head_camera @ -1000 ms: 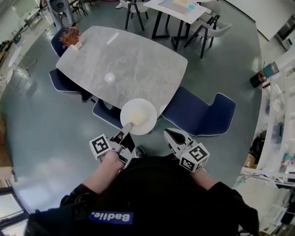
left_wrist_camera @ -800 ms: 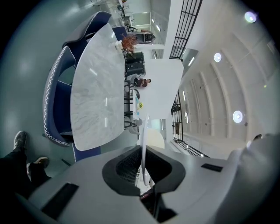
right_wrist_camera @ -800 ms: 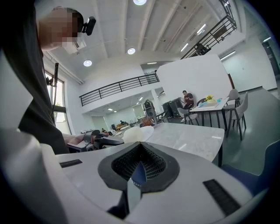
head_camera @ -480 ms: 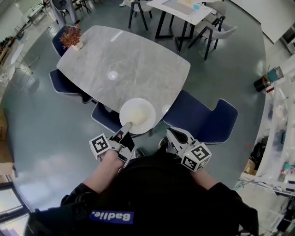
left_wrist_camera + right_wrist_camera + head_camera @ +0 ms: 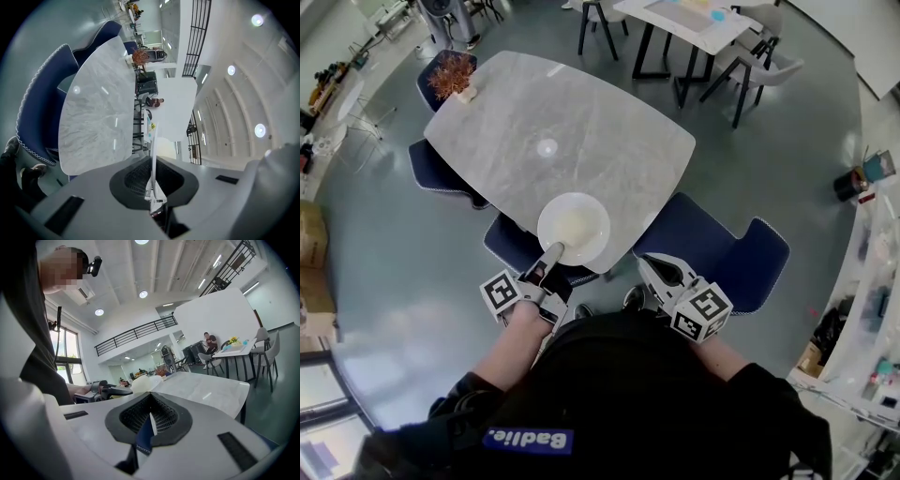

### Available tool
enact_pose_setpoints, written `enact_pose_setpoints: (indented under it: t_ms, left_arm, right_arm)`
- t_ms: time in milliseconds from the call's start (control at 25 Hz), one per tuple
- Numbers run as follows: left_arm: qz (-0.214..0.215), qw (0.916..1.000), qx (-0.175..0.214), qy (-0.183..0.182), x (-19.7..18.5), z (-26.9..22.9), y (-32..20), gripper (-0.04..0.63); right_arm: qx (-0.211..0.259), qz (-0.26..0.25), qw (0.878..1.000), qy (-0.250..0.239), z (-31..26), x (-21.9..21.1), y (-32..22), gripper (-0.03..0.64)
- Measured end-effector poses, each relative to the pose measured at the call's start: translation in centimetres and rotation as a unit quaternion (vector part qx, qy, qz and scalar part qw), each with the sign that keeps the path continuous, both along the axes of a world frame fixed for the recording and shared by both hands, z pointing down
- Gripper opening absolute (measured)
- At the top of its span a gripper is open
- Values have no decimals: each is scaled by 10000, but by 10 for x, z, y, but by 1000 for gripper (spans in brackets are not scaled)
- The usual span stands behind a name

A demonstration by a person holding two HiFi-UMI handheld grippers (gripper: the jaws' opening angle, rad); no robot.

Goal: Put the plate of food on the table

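At the centre of the head view, the left gripper has its jaws closed tight on the near rim of a round white plate with pale food in its middle. The plate sits over the near edge of a grey marble-patterned table, partly above a navy upholstered chair tucked below. Whether the plate touches the tabletop cannot be told. In the left gripper view, the plate's rim shows edge-on as a thin white line pinched between the pads, with the tabletop stretching away at upper left.

The right gripper hangs lower right of the plate, well apart from it, above a second navy chair. Its jaws meet with nothing between them. Its own view shows the plate level with the table edge.

A reddish dried plant stands on the table's far corner at upper left. A white table stands at the top of the frame.
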State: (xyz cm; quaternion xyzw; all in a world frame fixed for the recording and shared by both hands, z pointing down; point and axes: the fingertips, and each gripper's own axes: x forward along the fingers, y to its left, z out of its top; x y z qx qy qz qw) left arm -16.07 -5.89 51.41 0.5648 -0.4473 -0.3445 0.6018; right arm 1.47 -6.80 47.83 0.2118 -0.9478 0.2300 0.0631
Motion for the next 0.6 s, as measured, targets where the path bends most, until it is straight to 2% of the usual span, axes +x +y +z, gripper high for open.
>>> enact_pose_setpoints:
  t_ms: [320, 600]
  left_arm:
    - [-335, 9993, 14, -133, 1, 9, -32, 23]
    - [-304, 9989, -176, -306, -18, 39, -50, 23]
  right_arm:
    - [-72, -205, 9998, 33, 5, 16, -27, 11]
    - [-98, -196, 9996, 153, 6, 7, -32, 11]
